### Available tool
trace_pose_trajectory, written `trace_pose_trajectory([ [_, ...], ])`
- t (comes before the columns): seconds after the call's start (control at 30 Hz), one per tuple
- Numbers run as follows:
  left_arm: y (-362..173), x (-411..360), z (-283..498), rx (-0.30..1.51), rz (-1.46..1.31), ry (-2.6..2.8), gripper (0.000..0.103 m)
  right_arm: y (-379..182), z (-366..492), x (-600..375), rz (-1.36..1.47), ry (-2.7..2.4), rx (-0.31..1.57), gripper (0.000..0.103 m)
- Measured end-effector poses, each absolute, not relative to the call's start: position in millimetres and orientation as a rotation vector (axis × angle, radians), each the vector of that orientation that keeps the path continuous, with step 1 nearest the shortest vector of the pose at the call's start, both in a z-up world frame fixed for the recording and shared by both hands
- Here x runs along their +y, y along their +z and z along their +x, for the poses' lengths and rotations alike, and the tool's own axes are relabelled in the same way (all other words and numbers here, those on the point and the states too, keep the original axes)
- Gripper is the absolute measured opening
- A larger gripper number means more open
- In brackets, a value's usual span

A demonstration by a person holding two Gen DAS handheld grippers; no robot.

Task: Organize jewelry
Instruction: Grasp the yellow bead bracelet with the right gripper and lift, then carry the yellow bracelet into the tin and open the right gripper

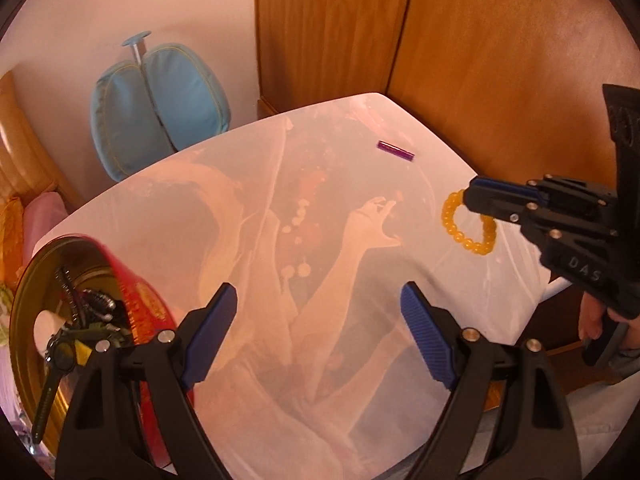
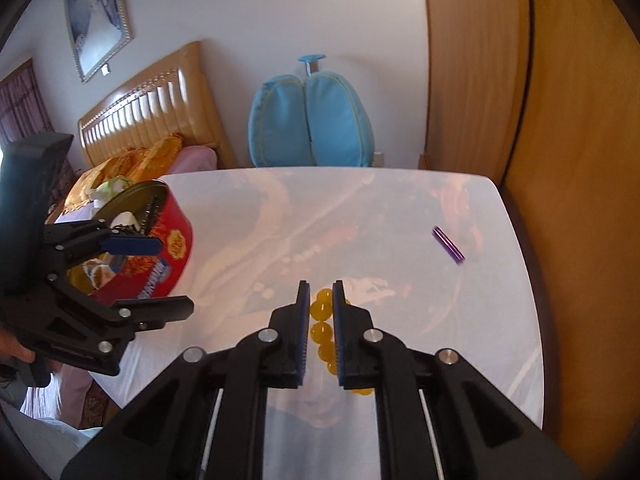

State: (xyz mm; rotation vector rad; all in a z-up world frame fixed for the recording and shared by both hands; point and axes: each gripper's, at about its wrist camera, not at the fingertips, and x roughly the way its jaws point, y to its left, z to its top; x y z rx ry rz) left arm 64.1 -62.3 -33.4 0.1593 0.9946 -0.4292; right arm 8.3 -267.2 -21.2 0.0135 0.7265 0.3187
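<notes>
Far left of the white glossy table [image 1: 248,184], at its edge: round red tin with gold interior [image 1: 36,292], open-topped, tilted toward the left wrist view; inside it a dark watch with strap [image 1: 56,360], black coiled pieces, something white; finer detail not legible.

Just right of the tin: left gripper [image 1: 316,320], black frame, blue ribbed pads [image 1: 208,340], fingers spread wide, nothing between them; held above bare tabletop; in the right wrist view the same gripper [image 2: 160,276] next to the tin's wall, one finger crossing the rim.

Right of table centre: yellow translucent bead bracelet [image 1: 468,232], a closed loop lying flat on the table; right gripper [image 2: 321,320] down on it, fingers drawn nearly together with a strand of beads [image 2: 321,332] pinched in the narrow gap; rest of the loop partly hidden under the fingers.

Beyond the bracelet, toward the table's far right corner: small purple metallic bar [image 1: 395,150], lying flat and alone, well apart from the bracelet.

Behind the table: light blue padded chair back [image 2: 310,120] against a pale wall; wooden wardrobe panels [image 1: 460,48] to the right of the table.
</notes>
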Motion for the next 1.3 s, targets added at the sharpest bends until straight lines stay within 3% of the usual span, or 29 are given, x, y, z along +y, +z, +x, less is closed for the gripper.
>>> trace_pose_trajectory([
  [0.5, -15, 145, 46, 0.934, 0.09, -0.201, 0.082, 18, 47, -67, -0.08, 0.54, 0.652, 0.012],
  [0.73, -27, 212, 58, 0.945, 0.081, -0.197, 0.082, -18, 79, 9, -0.126, 0.536, 0.747, 0.012],
  [0.97, -38, 228, 66, 0.969, 0.083, -0.249, 0.082, -63, 88, 29, -0.164, 0.468, 0.868, 0.013],
  [1.0, -39, 227, 67, 0.969, 0.082, -0.255, 0.082, -63, 87, 28, -0.167, 0.453, 0.87, 0.024],
  [1.03, -38, 226, 69, 0.969, 0.081, -0.261, 0.082, -62, 86, 24, -0.165, 0.437, 0.864, 0.052],
  [1.07, -37, 222, 70, 0.966, 0.082, -0.266, 0.082, -60, 85, 20, -0.151, 0.433, 0.854, 0.068],
  [1.1, -36, 218, 69, 0.964, 0.083, -0.271, 0.082, -57, 83, 15, -0.135, 0.434, 0.84, 0.075],
  [1.3, -26, 173, 65, 0.953, 0.108, -0.303, 0.082, -45, 68, -32, -0.12, 0.404, 0.791, 0.084],
])
